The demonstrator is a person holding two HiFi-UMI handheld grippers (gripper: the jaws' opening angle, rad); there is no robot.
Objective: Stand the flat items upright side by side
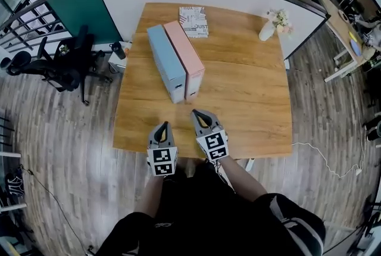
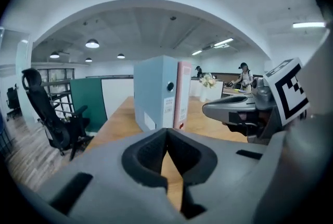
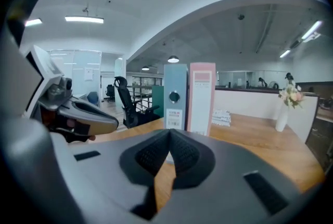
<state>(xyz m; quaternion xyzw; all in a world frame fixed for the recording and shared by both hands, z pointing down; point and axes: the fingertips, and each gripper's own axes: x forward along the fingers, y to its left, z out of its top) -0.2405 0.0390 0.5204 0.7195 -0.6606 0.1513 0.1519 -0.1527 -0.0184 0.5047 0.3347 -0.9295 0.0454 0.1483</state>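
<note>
1. Where the wood floor [image 1: 71, 130] runs along the left of the table [image 1: 250, 88], a black office chair [image 1: 59, 61] stands well apart from the table's edge.
2. At the near edge of the table, the left gripper [image 1: 163, 125] points toward the far side. Its jaws are clenched, pad tips pressed together, with nothing between them.
3. Ahead of it, a blue binder [image 1: 165, 61] stands upright on the table, left of the middle, with its spine facing the person.
4. Touching the blue one's right side, a pink binder [image 1: 184, 55] stands upright too, spine the same way. The two stand side by side, their long sides running slightly aslant toward the far edge.
5. Beyond the binders, a printed booklet [image 1: 193, 21] lies flat at the far edge of the table, just past the pink one's far end.
6. Just right of the left gripper, the right gripper [image 1: 196, 112] reaches a little farther over the table, near the binder spines but apart from them. Its jaws are also clenched, with nothing in their grip.
7. Near the far right corner, a white vase [image 1: 267, 30] with pale flowers stands well away from the binders.
</note>
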